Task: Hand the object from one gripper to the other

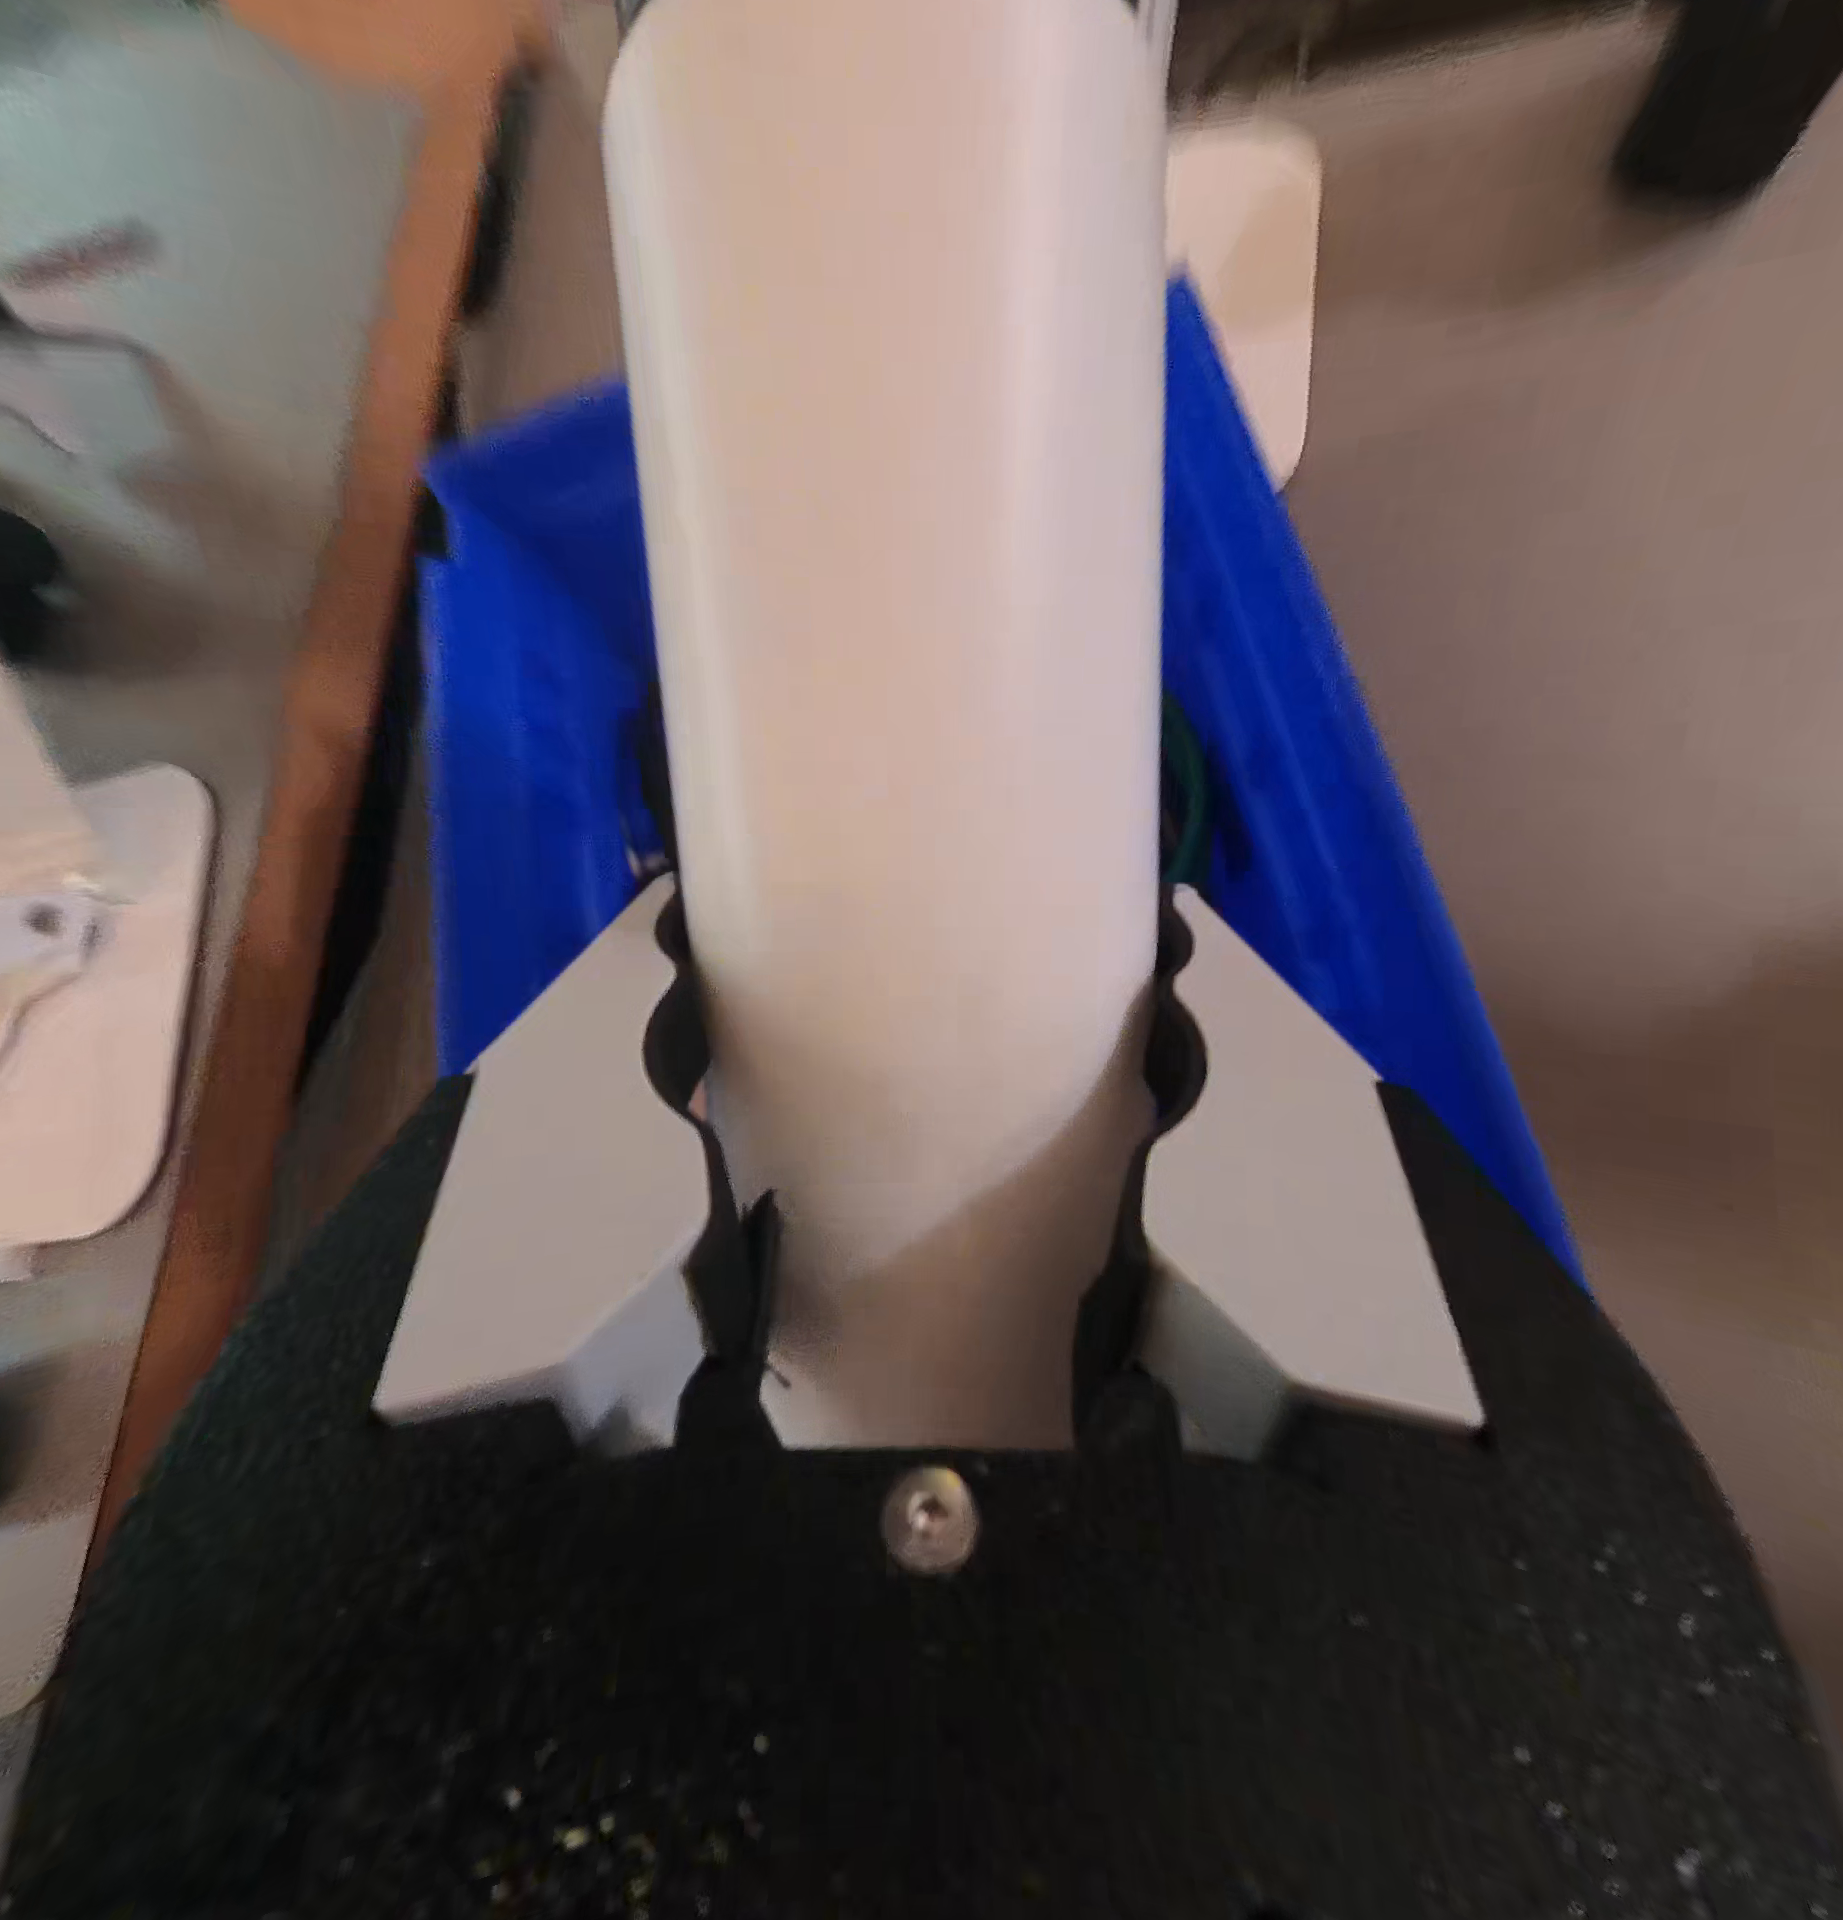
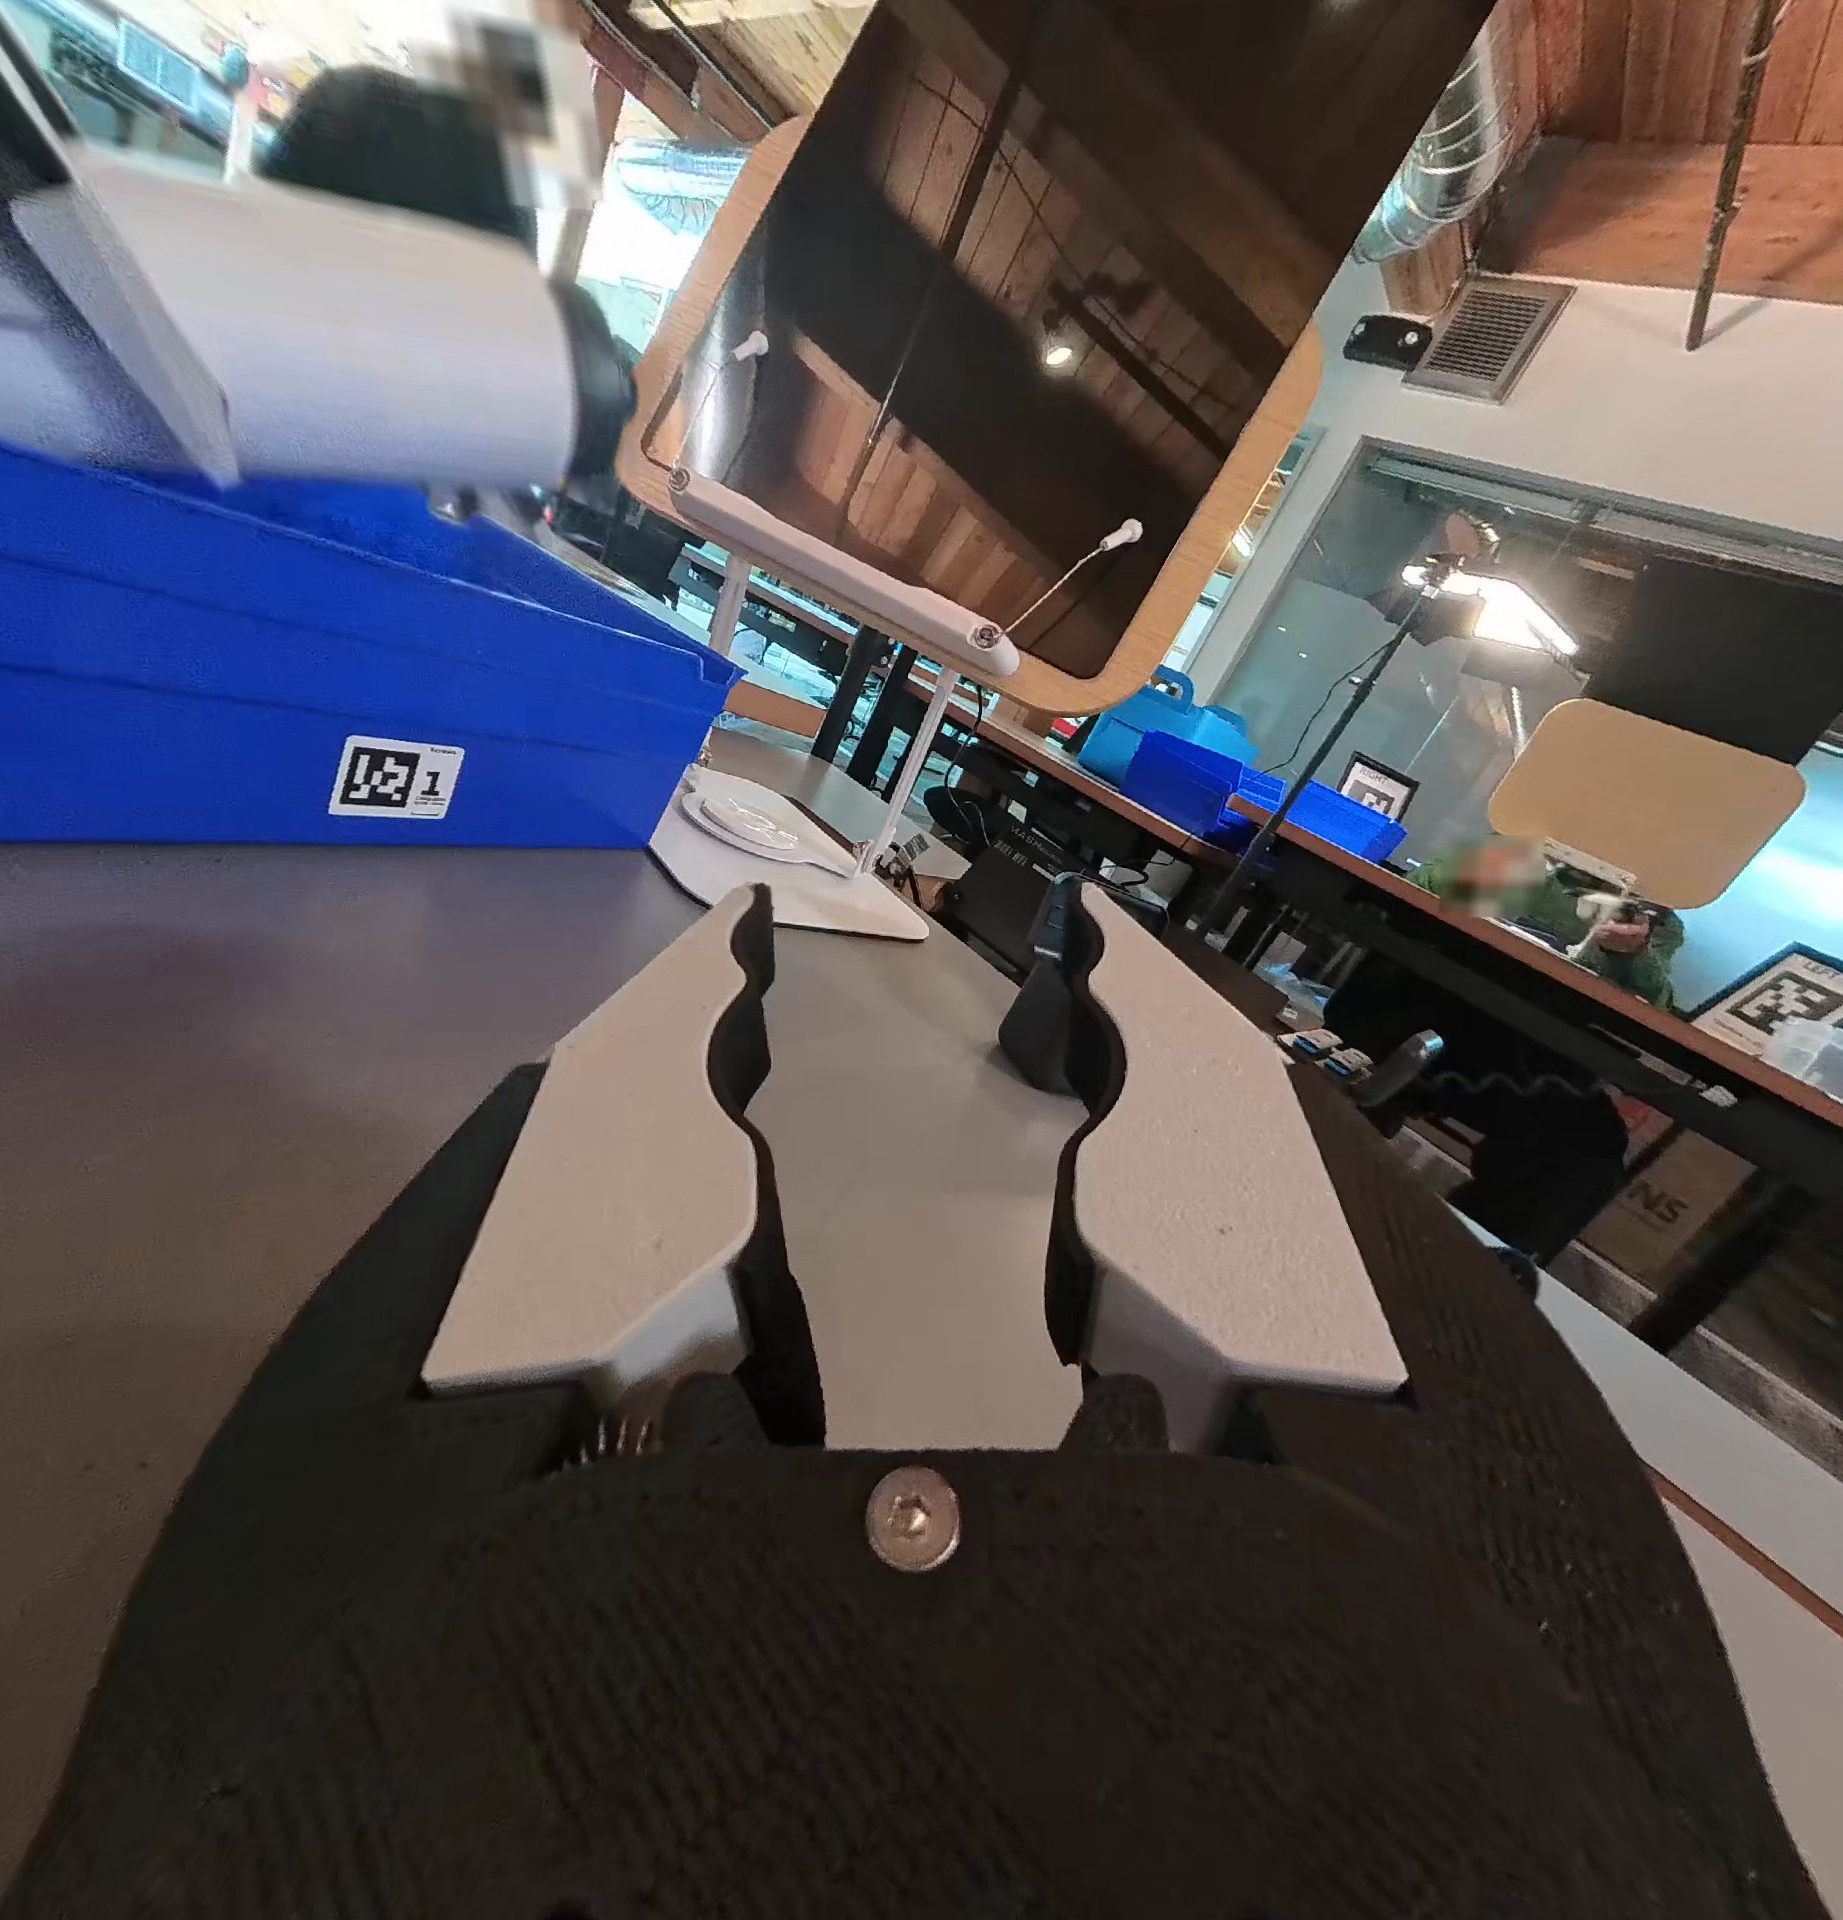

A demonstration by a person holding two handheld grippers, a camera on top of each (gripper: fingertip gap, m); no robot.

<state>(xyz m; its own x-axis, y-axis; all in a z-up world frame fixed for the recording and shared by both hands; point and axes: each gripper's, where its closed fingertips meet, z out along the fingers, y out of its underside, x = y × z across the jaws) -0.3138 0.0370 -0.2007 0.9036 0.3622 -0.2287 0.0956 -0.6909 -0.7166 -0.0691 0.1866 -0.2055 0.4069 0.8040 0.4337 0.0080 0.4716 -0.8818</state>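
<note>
In the left wrist view my left gripper (image 1: 922, 899) is shut on a white cylinder (image 1: 896, 520), which stands out forward between the fingers and fills the middle of the view. Its far end is cut off at the top edge. In the right wrist view my right gripper (image 2: 917, 914) is open and empty, low over the grey table (image 2: 221, 1039). A blurred white cylinder-like thing (image 2: 356, 332) with a dark end shows at that view's upper left, above the blue bin (image 2: 273, 675), apart from my right fingers.
The blue bin also lies behind the cylinder in the left wrist view (image 1: 522, 675). A wood-framed mirror on a white stand (image 2: 1000, 364) stands ahead of my right gripper. The table's edge (image 2: 1727, 1558) runs at the right. Farther tables hold blue bins (image 2: 1312, 810).
</note>
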